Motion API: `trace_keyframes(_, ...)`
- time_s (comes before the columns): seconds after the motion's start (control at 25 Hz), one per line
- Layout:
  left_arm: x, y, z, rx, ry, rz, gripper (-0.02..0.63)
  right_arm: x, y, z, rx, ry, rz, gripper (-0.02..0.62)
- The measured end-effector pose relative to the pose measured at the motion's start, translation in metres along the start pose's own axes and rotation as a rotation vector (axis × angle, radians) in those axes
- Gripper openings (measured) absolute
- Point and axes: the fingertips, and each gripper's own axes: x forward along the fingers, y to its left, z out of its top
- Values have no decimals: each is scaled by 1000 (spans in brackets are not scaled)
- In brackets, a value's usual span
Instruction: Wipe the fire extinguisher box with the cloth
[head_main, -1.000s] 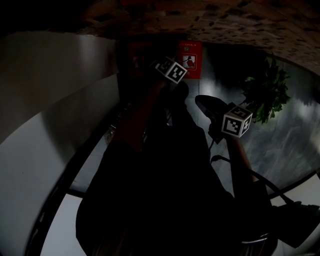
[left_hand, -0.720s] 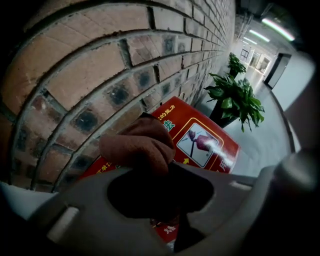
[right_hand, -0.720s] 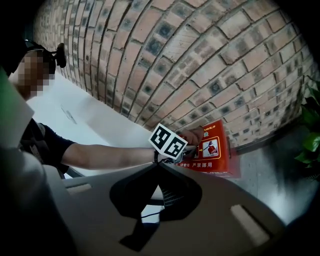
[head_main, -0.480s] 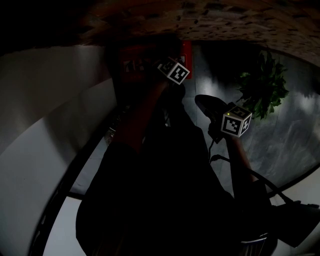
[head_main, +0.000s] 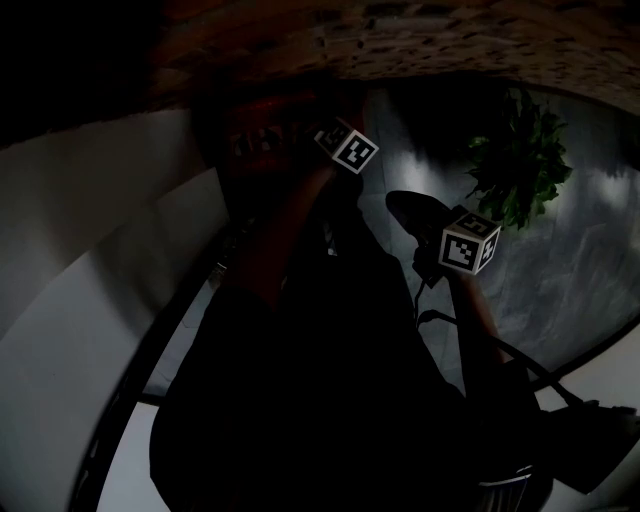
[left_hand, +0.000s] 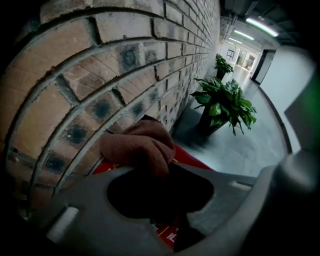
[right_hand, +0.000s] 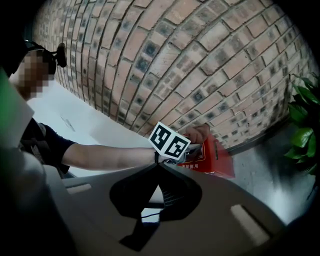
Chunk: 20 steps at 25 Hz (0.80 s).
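The red fire extinguisher box (right_hand: 216, 159) stands on the floor against the brick wall; in the dark head view it is a dim reddish shape (head_main: 262, 128). My left gripper (left_hand: 160, 172) is shut on a bunched brown cloth (left_hand: 142, 147), which is pressed onto the box's red top (left_hand: 186, 159) next to the wall. In the right gripper view the cloth (right_hand: 201, 132) shows just beyond the left gripper's marker cube (right_hand: 170, 141). My right gripper (right_hand: 157, 165) is shut with nothing in it and is held back from the box, to the right of the left gripper (head_main: 347, 148).
A brick wall (left_hand: 100, 75) runs right behind the box. Potted green plants (left_hand: 223, 104) stand on the grey floor along the wall to the right, also seen from above (head_main: 515, 165). A white curved surface (head_main: 80, 300) lies to the left. The person's arm (right_hand: 100, 156) reaches towards the box.
The head view has turned slightly, so the box sits further left and darker and the red sign beside it is out of sight. Both gripper cubes have barely moved.
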Motion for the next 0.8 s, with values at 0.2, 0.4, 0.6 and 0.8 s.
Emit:
trace_keyframes(0.2, 3, -10, 13, 12, -14, -6, 98, -12, -6, -1, 25, -23, -10, 0)
trace_keyframes(0.4, 5, -13, 16, 11, -13, -4, 98, -18, -10, -5, 26, -29, -25, 0)
trace_keyframes(0.6, 7, -19, 25, 18, -23, -9, 98, -24, -3, -1, 8, -46, -27, 0)
trace_keyframes(0.8, 10, -51, 42, 41, -53, -109, 100, -36, 0, -6, -2, -64, -63, 0)
